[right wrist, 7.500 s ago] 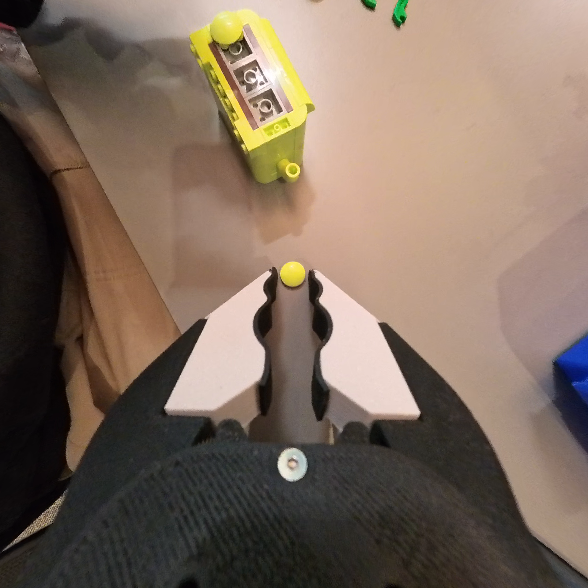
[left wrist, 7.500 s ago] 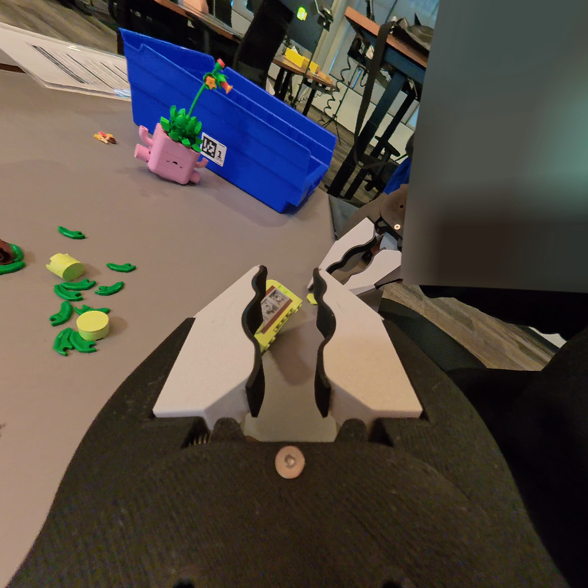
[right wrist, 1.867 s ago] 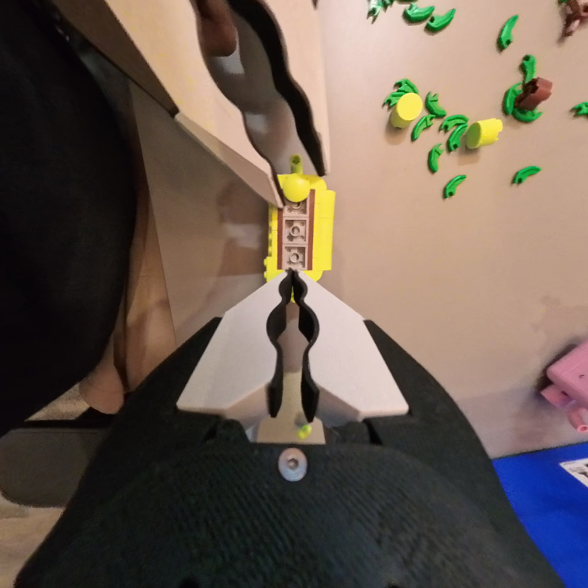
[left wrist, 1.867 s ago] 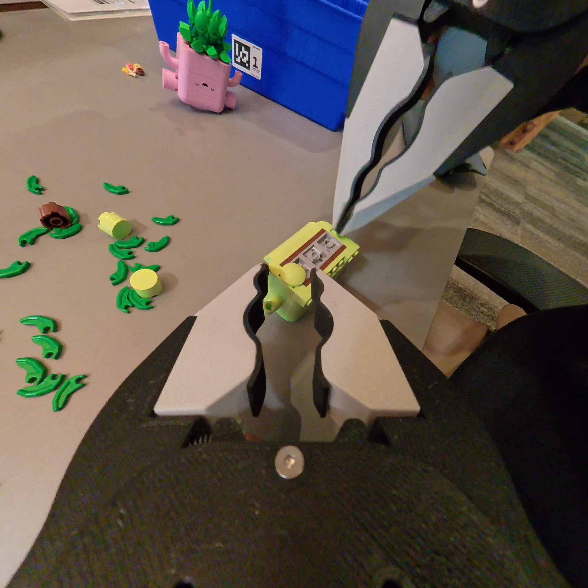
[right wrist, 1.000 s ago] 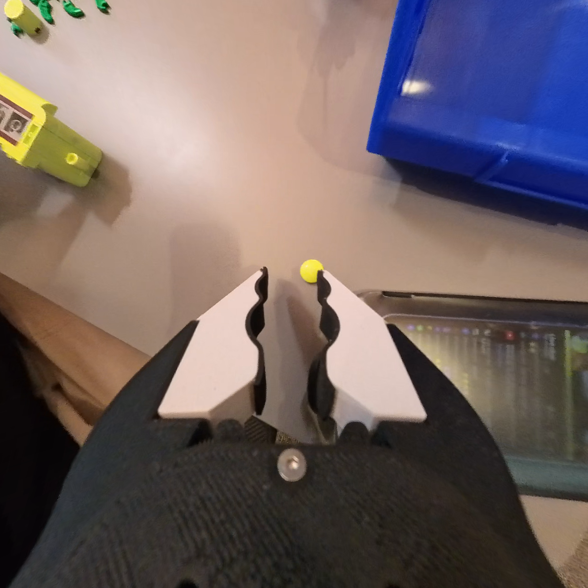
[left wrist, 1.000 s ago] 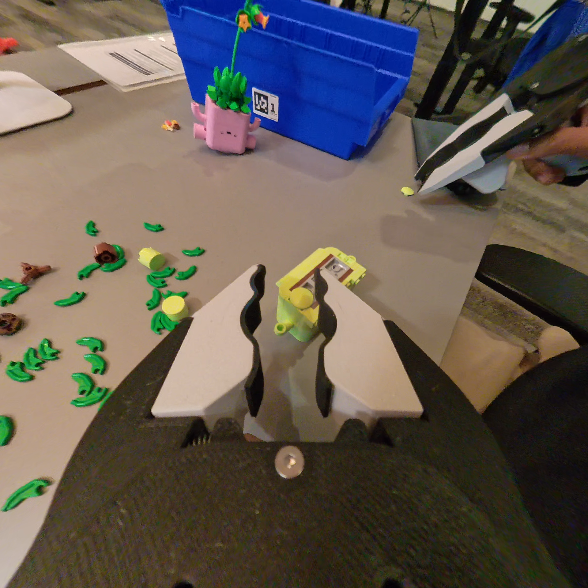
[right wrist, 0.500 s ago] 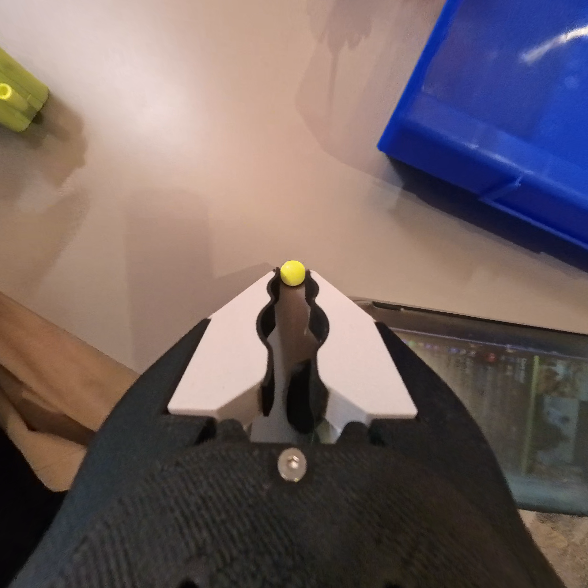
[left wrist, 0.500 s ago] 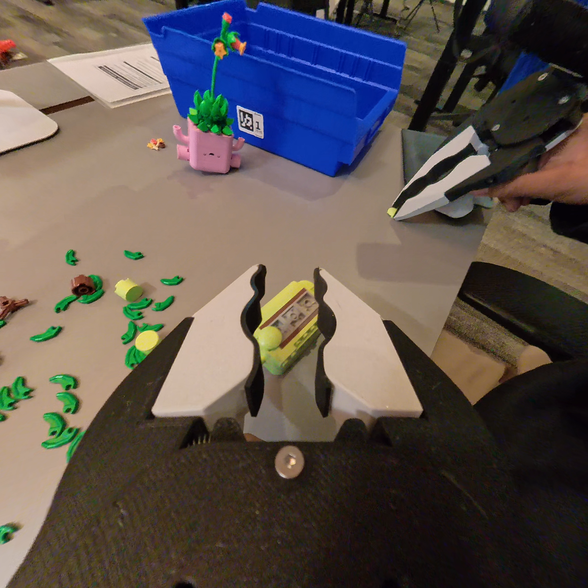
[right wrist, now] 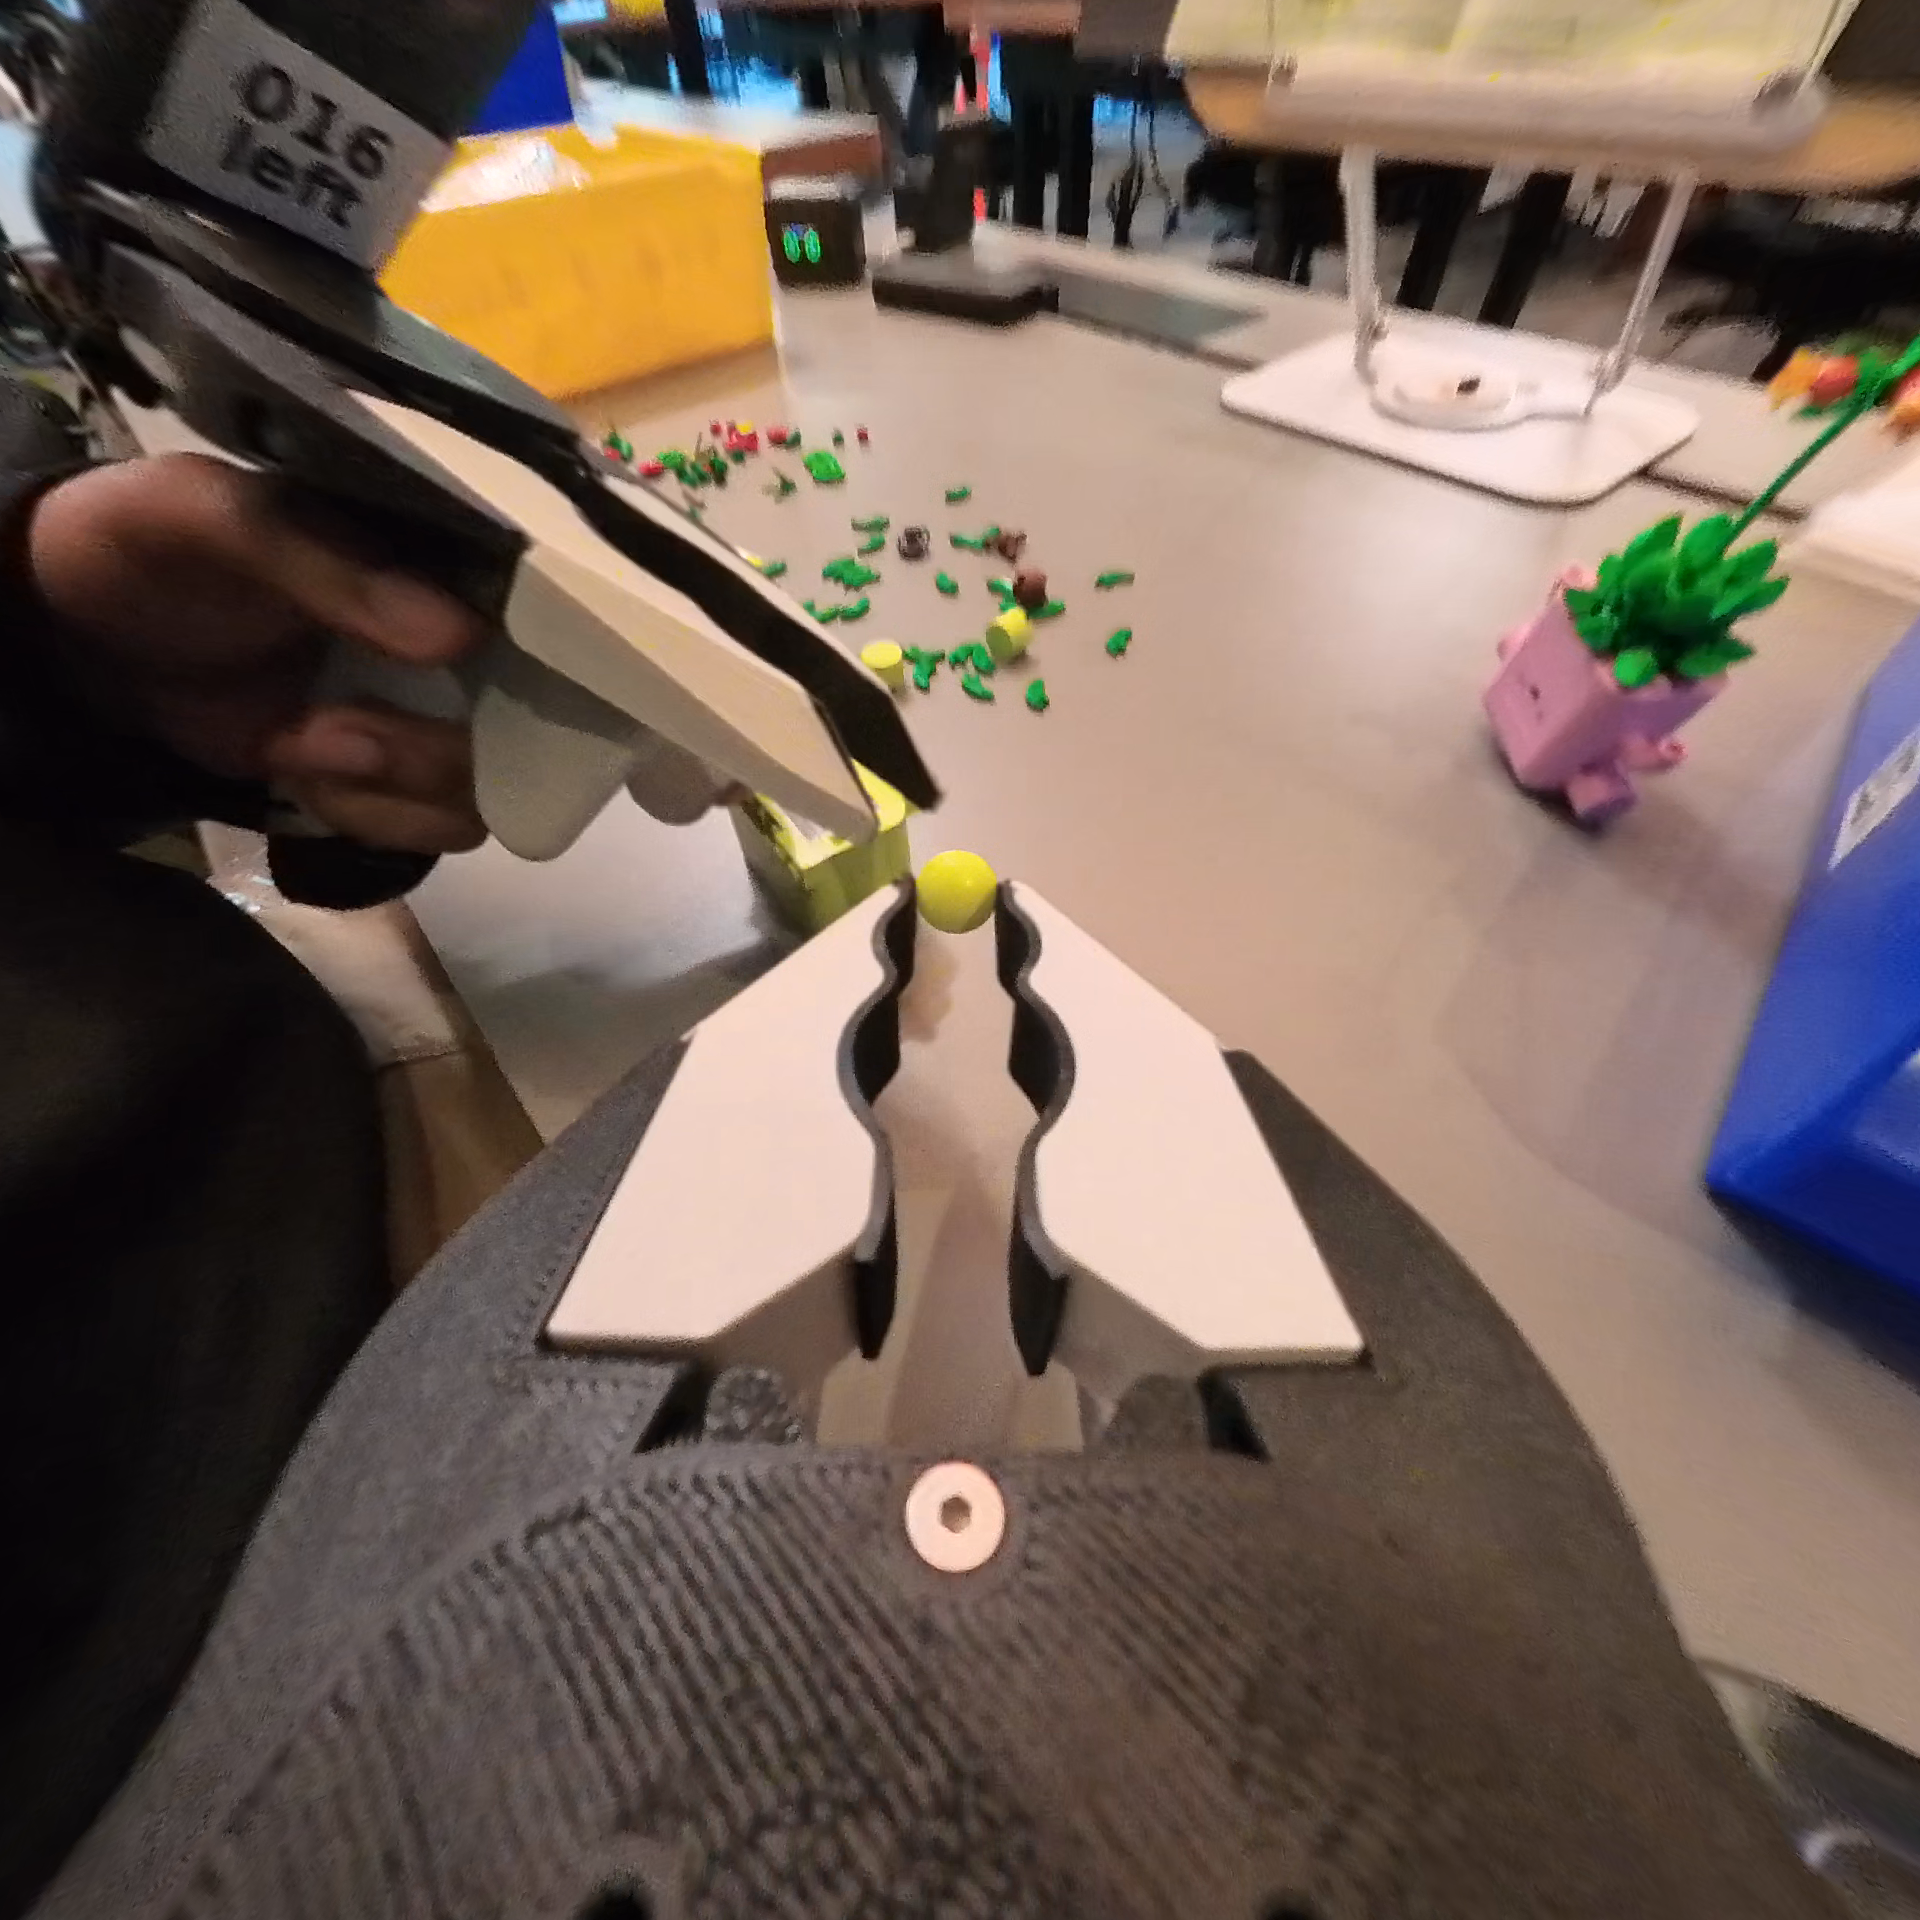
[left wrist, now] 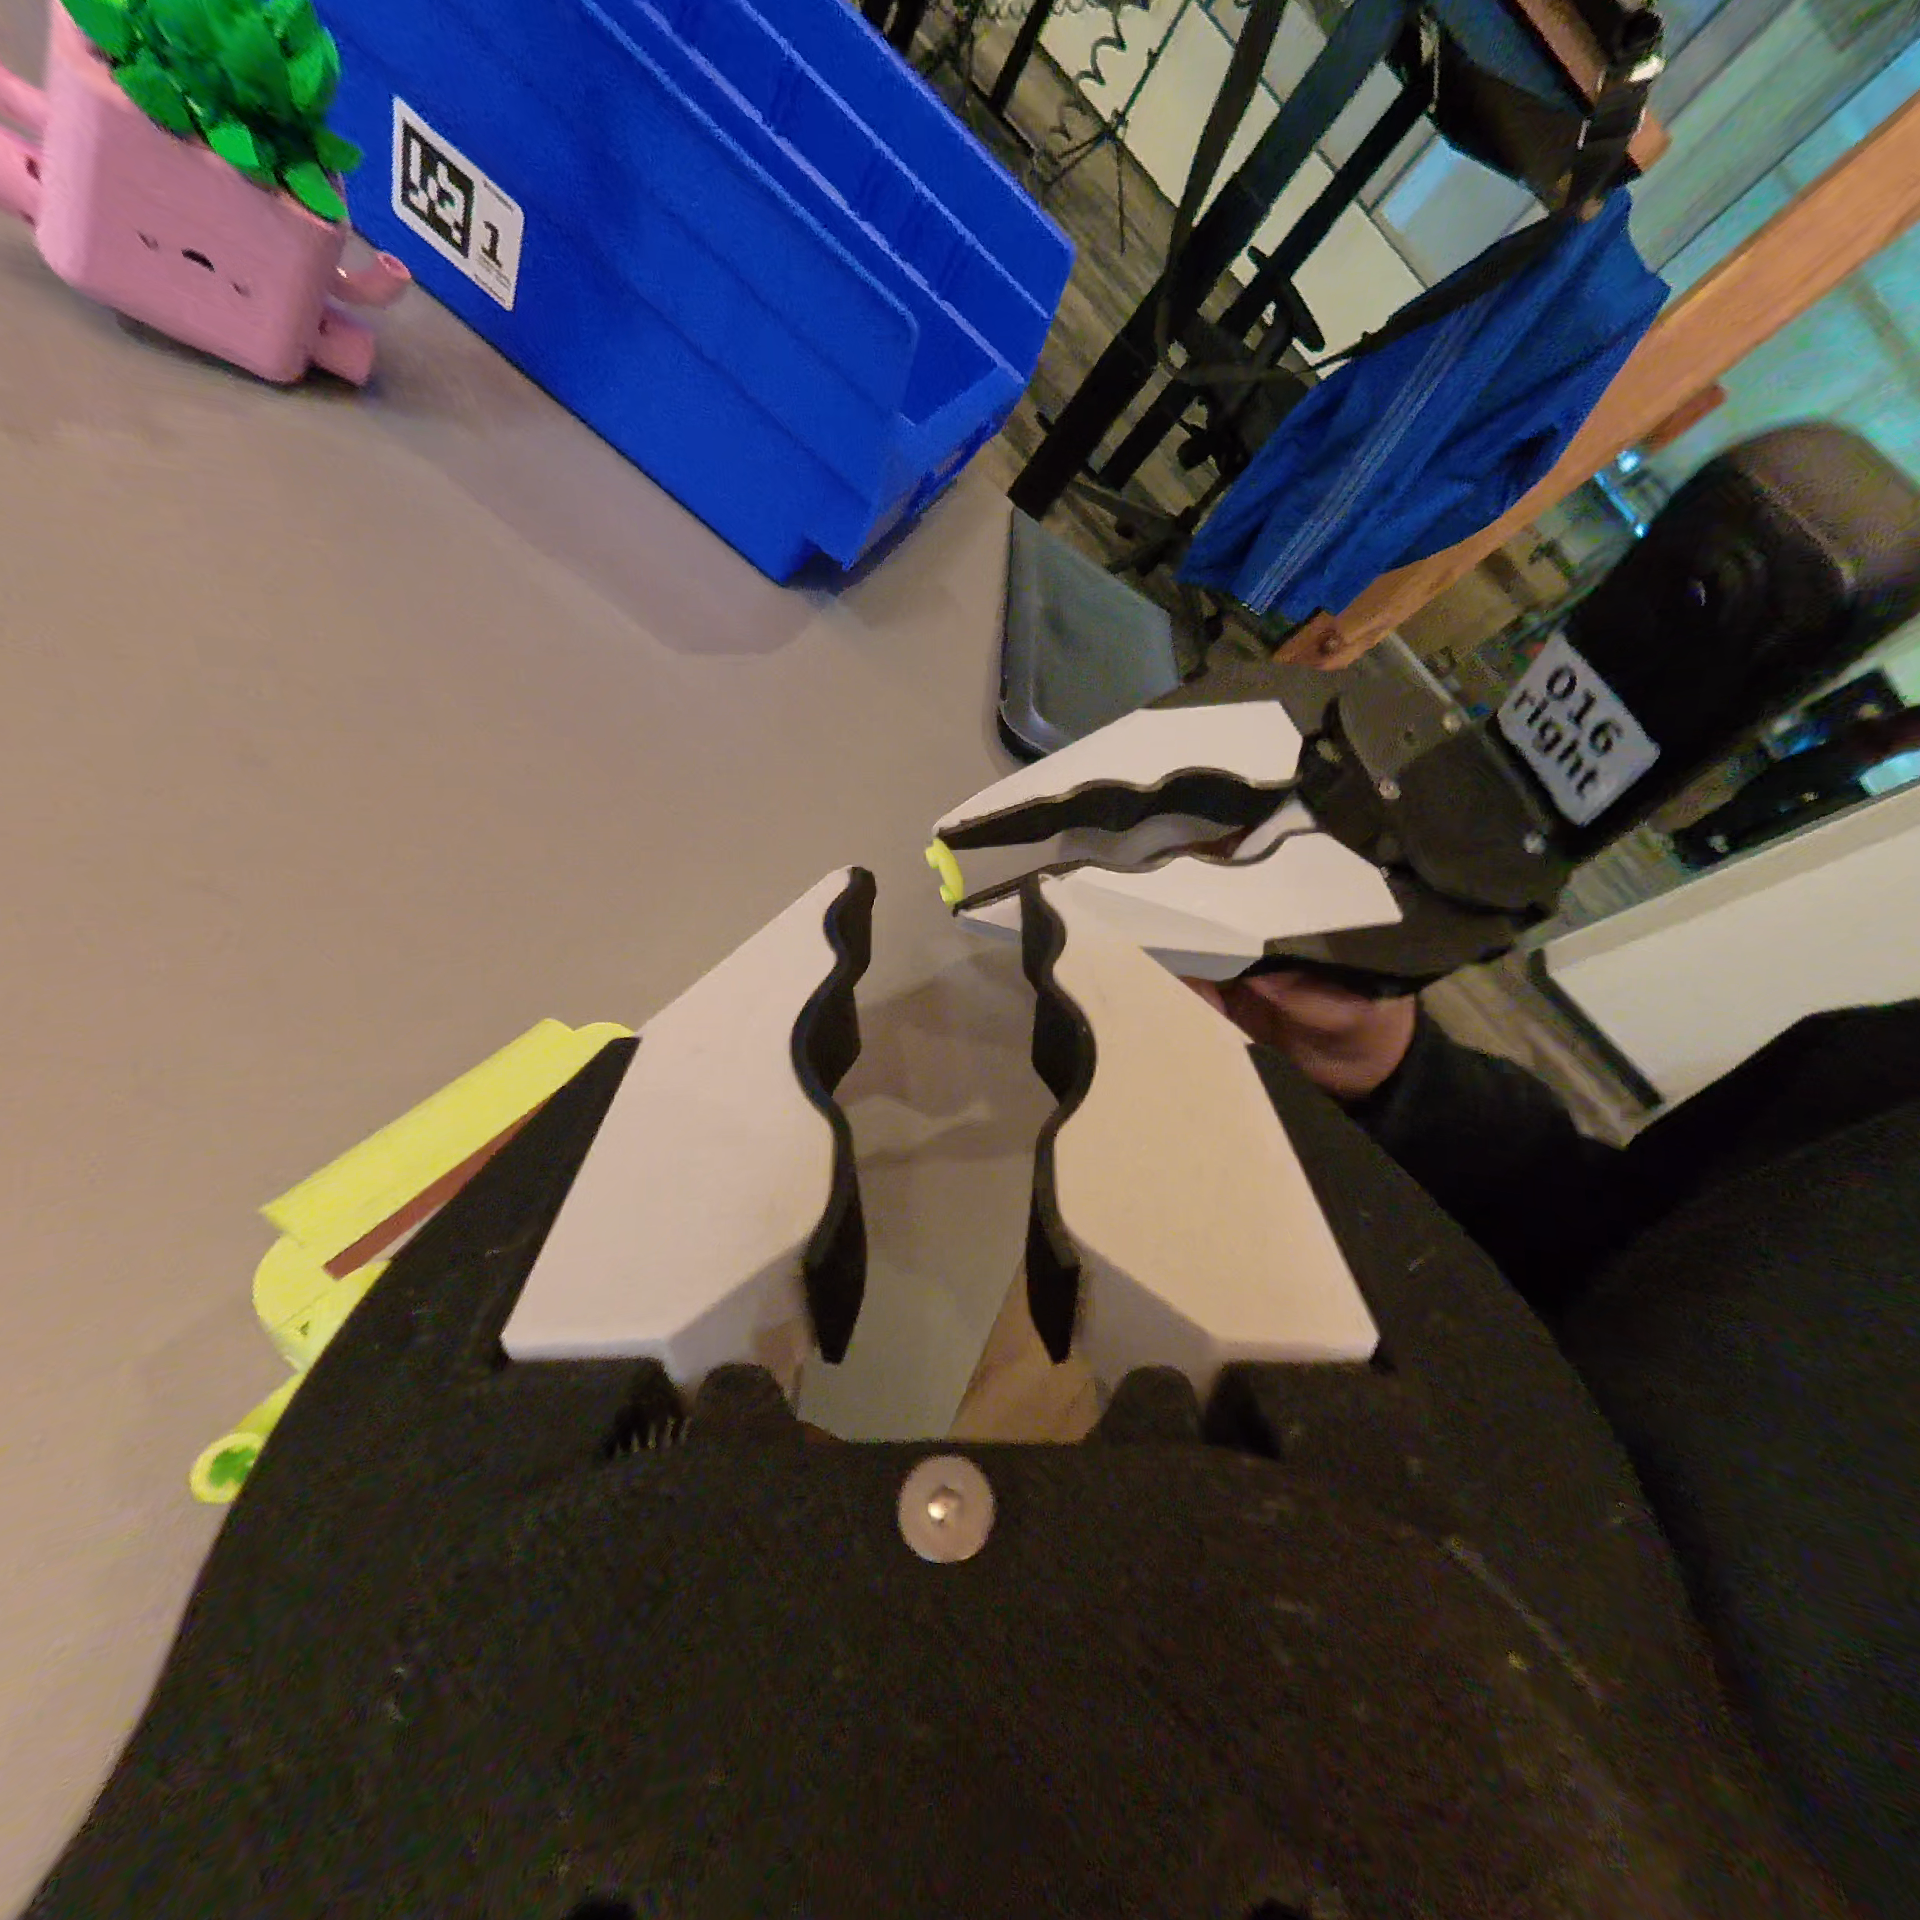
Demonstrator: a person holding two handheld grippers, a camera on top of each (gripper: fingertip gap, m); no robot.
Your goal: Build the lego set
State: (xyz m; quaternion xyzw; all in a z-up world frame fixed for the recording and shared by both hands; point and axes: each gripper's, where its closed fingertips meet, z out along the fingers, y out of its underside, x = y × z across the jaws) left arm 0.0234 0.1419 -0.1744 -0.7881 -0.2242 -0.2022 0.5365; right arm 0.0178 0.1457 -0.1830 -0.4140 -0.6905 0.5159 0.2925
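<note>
My right gripper (right wrist: 956,904) is shut on a small lime-green dome piece (right wrist: 956,890), held in the air just right of the lime-green lego pot (right wrist: 831,862). In the left wrist view the right gripper (left wrist: 951,871) comes in from the right with the dome piece (left wrist: 940,868) at its tips, close to my left gripper (left wrist: 945,891). The left gripper is open and empty. The pot (left wrist: 436,1132) lies on the grey table (left wrist: 416,727), partly hidden under the left finger. In the right wrist view the left gripper (right wrist: 894,805) hovers right above the pot.
A finished pink pot with green plant (right wrist: 1600,696) stands by a blue bin (left wrist: 675,208). Green leaf pieces and lime cylinders (right wrist: 935,644) lie scattered farther back. A dark flat device (left wrist: 1081,644) lies at the table edge. A white stand (right wrist: 1455,416) and yellow box (right wrist: 582,260) stand behind. Only a small space, under 4 cm, lies between the two pairs of fingers.
The right gripper shut on the dome piece by the bin, lifted it and brought it over to the pot. The left gripper swung right, so the pot now sits under its left finger.
</note>
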